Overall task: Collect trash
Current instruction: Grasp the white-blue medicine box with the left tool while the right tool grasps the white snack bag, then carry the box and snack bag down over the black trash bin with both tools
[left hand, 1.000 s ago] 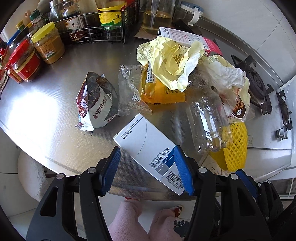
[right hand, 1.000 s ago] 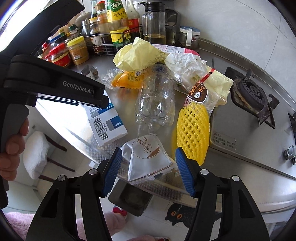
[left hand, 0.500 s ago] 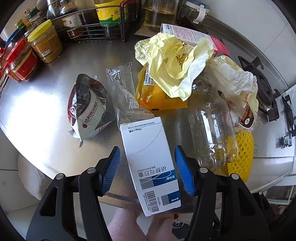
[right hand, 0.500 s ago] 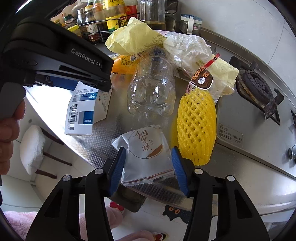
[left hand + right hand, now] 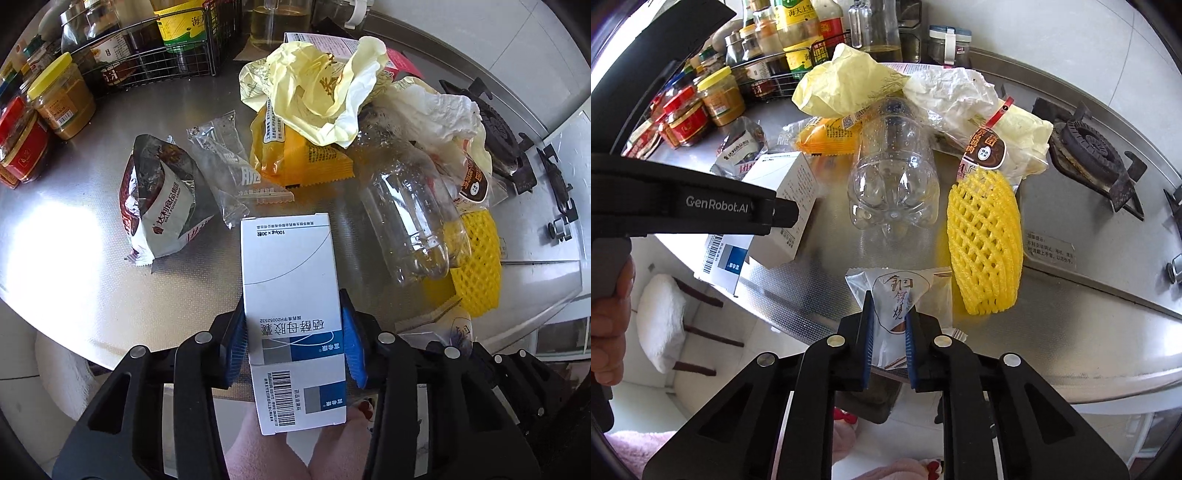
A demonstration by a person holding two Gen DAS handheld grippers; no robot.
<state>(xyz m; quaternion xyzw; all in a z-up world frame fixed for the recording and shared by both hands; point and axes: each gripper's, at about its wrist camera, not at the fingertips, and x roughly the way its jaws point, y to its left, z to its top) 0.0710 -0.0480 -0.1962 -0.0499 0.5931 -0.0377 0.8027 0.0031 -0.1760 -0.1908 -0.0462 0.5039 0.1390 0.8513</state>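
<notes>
Fingers closing: left gripper (image 5: 293, 341) apparently touching white box (image 5: 291, 295), right gripper (image 5: 889, 338) pinching silver wrapper (image 5: 899, 295).

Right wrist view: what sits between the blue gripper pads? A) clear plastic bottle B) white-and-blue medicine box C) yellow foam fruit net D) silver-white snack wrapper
D: the right gripper is closing with its pads pinching the silver-white snack wrapper at the counter edge.
</notes>
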